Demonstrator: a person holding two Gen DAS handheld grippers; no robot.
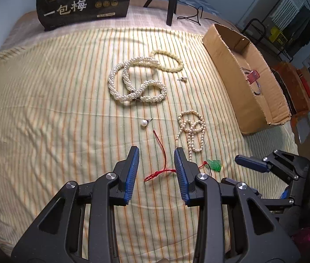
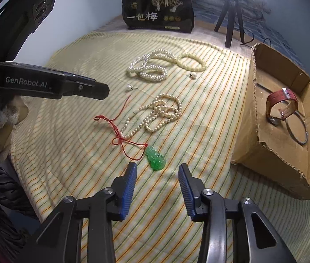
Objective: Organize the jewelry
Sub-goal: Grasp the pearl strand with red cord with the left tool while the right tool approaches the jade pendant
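- Hovering my left gripper (image 1: 156, 151) low over the striped cloth (image 1: 45, 109), jaws well apart, nothing between them.
- Red cord (image 1: 163, 153) runs up through the gap between the left fingers; its knotted loop lies just inside the right-hand pad. Cannot tell whether the pad touches it.
- My right gripper (image 2: 157, 167) is also wide open and holds nothing, hanging just short of the green jade pendant (image 2: 155, 158).
- Pendant lies flat on the cloth, tied to the red cord, sitting in front of the gap between the right fingers, nearer the left one.
- In the left wrist view one blue finger of the right gripper shows just beside the pendant.
- Thin pearl strand (image 2: 161, 111) is heaped in loops beyond the pendant; its loose tail reaches the cord's knot.
- Thick woven pearl necklace (image 1: 133, 81) lies further back, tangled with a pale yellow bead bracelet (image 1: 170, 62).
- Two pearl stud earrings, well apart: one (image 1: 144, 122) near the cord's far end, the other (image 1: 184, 79) beside the bracelet.
- Cardboard box (image 2: 244, 118) sits on the right edge of the cloth, open top.
- Inside the box: a red-strap watch (image 2: 283, 105) and a thin metal bangle (image 2: 297, 129), touching.
- Black snack bag (image 2: 158, 11) stands at the far edge of the bed, tripod (image 2: 231, 15) beside it.
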